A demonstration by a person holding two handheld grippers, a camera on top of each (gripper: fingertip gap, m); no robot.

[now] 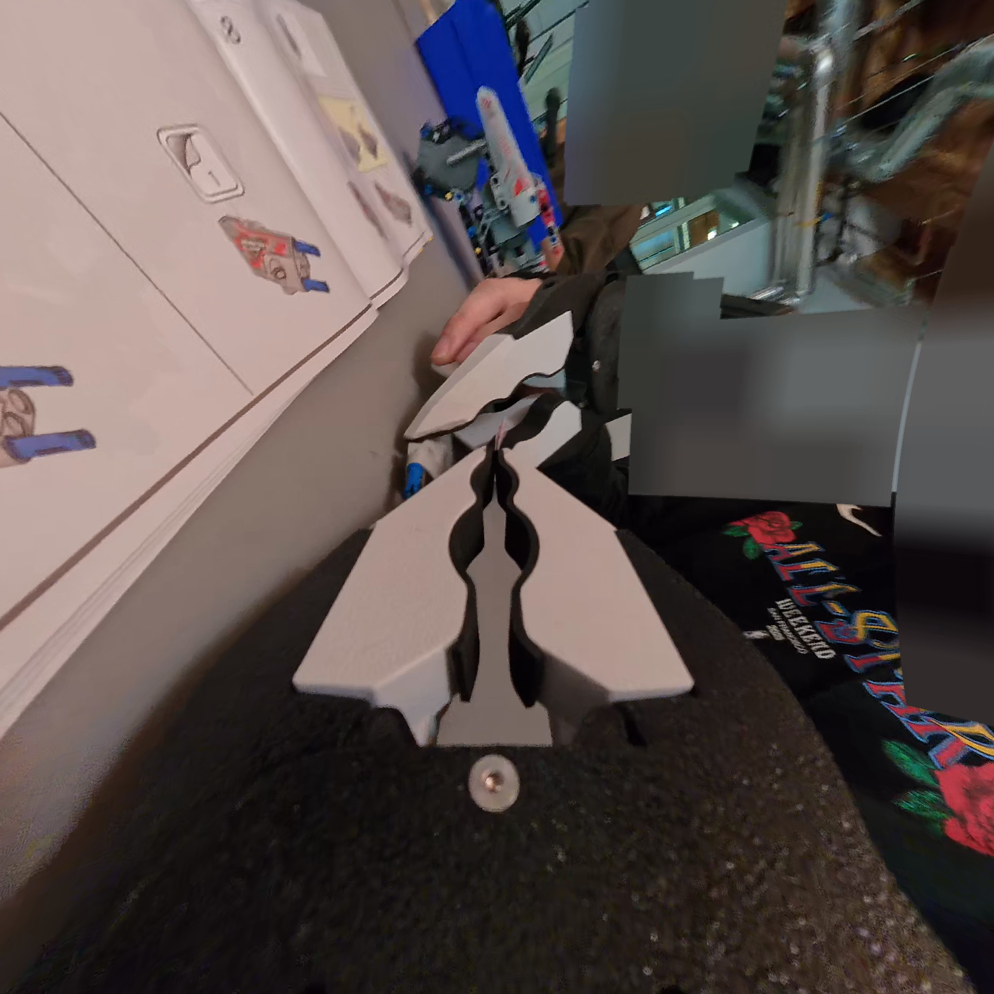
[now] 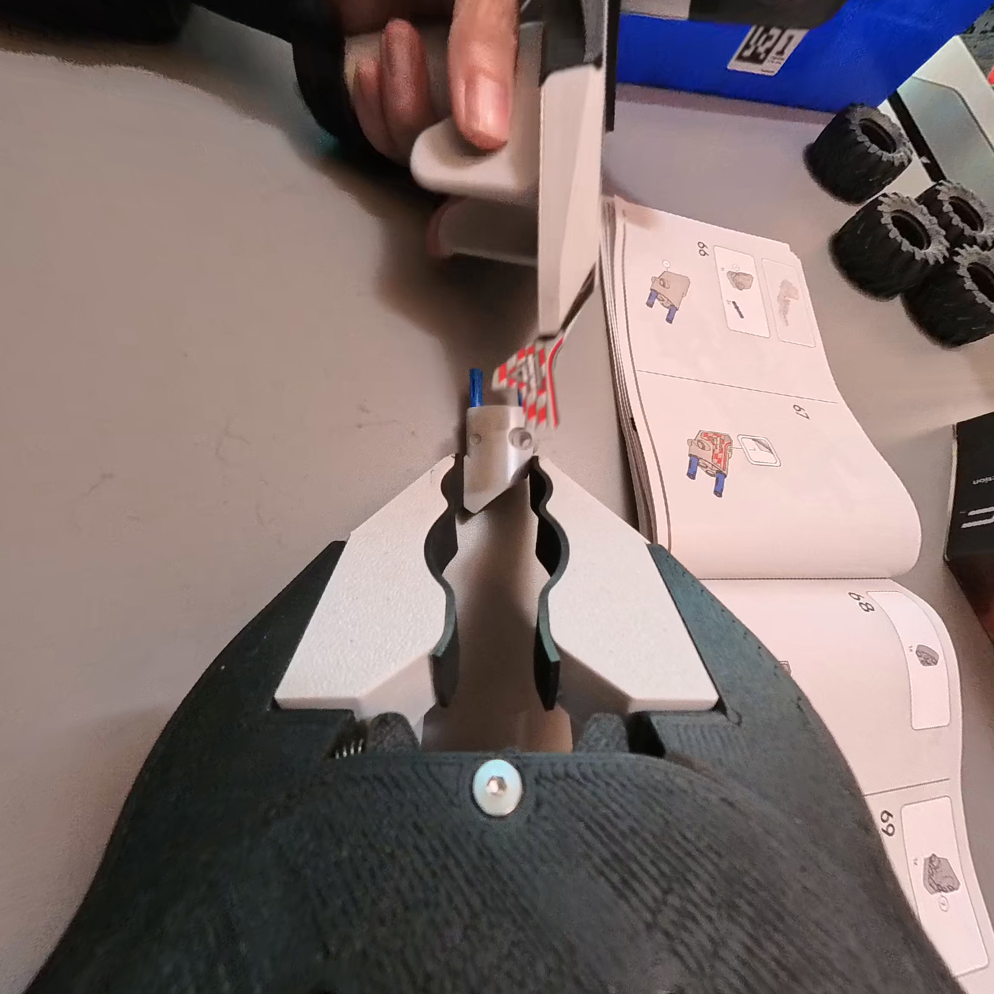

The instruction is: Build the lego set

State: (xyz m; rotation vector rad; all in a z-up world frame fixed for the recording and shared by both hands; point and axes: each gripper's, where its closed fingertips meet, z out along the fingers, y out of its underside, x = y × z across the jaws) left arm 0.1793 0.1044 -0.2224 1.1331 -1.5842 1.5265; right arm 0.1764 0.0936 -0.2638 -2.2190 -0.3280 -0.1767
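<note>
At frame centre, the right gripper is clamping a grey Lego piece; the left gripper is pinching a red-checked sticker against it, beside the open booklet.

Grey table with building booklet, tyres and boxes

The table top is plain pale grey, faintly scuffed. An open instruction booklet lies flat on it at the right of the right wrist view, its pages curling upward at the spine. Beyond the booklet, four black knobbly tyres rest clustered together, touching or nearly so. A blue box stands at the far edge, and a dark box sits just beside the booklet's right edge. In the left wrist view, a partly built grey, white and red model stands near the blue box.
</note>
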